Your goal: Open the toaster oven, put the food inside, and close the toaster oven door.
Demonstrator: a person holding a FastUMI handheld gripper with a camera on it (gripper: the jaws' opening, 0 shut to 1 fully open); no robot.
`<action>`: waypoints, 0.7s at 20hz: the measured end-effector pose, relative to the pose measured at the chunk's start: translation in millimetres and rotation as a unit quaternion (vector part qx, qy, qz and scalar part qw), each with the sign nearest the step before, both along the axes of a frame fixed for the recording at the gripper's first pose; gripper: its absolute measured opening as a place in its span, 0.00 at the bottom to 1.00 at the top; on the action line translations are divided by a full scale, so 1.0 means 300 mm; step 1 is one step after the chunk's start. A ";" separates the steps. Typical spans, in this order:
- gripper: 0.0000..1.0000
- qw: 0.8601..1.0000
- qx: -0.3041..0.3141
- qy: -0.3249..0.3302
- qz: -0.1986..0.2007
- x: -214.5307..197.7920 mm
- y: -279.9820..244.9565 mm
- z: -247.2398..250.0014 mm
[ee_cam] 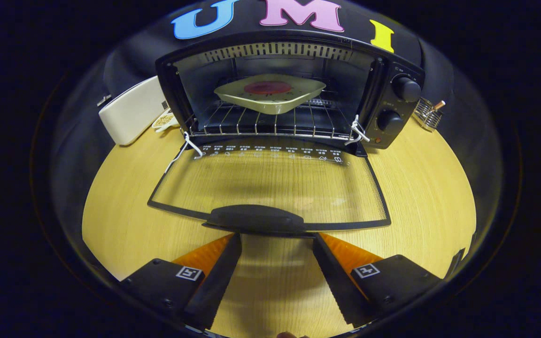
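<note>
A: While the door (270, 188) lies flat open on the table (416, 188), the plate (270, 96) with the food (267, 87) already sits on the rack (270, 124) inside the oven (280, 89). So only the closing looks to be left.

B: Agreed. Gripper (277, 244) state?

A: Jaws wide, holding nothing. Tips sit just short of the door handle (256, 219), one to each side of its near edge. No contact that can be made out.

B: Then no need for a pinch. A lift from under the handle would do, swinging the door up along its hinge arc.

A: Or a light clamp on the handle, if the grip is wanted for control. The handle looks wide and low, so the jaws would have to come in level and straddle it squarely.

B: Risk?

A: The glass is thin-framed and the white ties (190, 145) at the hinge corners may drag. A push straight ahead could shove the whole oven back toward the wall. Better to lift first, then push only once the door is past half way.

B: Plate clearance?

A: Its front corner sits back from the rack's front bar, so the door should clear. Cannot judge the gap finely from this angle.

B: Neighbours?

A: White box (132, 115) to the oven's left, wire basket (428, 115) beside the knobs (406, 89). Both well off the door's swing.
</note>
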State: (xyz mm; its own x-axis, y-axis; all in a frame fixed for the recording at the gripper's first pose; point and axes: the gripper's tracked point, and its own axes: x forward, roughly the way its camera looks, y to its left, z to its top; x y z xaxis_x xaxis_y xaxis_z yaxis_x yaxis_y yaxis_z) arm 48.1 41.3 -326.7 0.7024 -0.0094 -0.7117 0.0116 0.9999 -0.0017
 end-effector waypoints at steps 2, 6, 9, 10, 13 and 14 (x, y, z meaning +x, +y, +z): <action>1.00 1.000 -0.007 -0.001 0.006 0.003 -0.002 0.004; 1.00 1.000 -0.002 -0.007 0.005 0.000 0.002 0.026; 1.00 0.999 -0.006 -0.030 0.020 -0.020 0.008 0.091; 1.00 0.999 -0.005 -0.041 0.026 -0.026 0.012 0.121; 1.00 0.997 0.028 -0.063 0.028 -0.041 0.021 0.202; 1.00 0.996 0.042 -0.068 0.025 -0.042 0.026 0.233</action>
